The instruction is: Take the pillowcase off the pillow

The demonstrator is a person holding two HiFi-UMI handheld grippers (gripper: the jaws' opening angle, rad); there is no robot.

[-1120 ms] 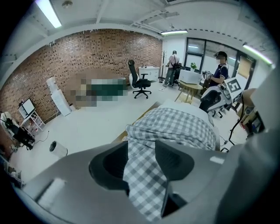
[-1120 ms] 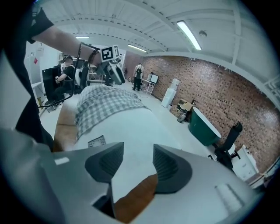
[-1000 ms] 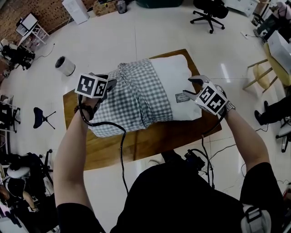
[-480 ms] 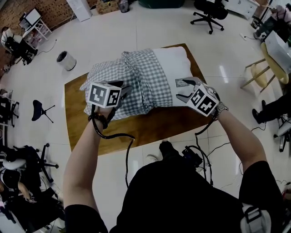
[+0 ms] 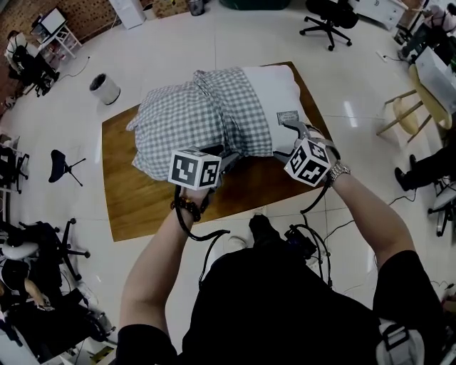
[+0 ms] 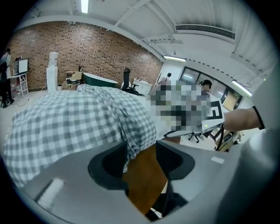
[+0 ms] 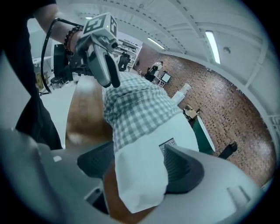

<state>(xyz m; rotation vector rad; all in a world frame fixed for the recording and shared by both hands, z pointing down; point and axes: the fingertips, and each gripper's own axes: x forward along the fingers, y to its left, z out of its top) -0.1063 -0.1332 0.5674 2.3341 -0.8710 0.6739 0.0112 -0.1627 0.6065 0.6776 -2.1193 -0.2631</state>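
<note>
A white pillow (image 5: 274, 96) lies on a wooden table (image 5: 142, 207), its left part still inside a grey checked pillowcase (image 5: 192, 117). My left gripper (image 5: 229, 158) is at the case's near edge, open. In the left gripper view (image 6: 142, 153) the checked hem (image 6: 131, 144) hangs just beside the left finger and bare wood shows in the gap; these jaws have just opened a little. My right gripper (image 5: 286, 140) is open around the pillow's bare near corner (image 7: 140, 175). Its jaws have just been opening, with that corner between them (image 7: 135, 168).
The table's near edge runs just below both grippers. On the white floor stand a white cylinder (image 5: 105, 88), a black stool (image 5: 60, 167), an office chair (image 5: 328, 21) and a wooden chair (image 5: 406, 114). Desks and people sit at the far left.
My left gripper has swung from the pillowcase's far-left side round to its near edge, lower and to the right. The right gripper has slid a little nearer and its jaws stand wider.
</note>
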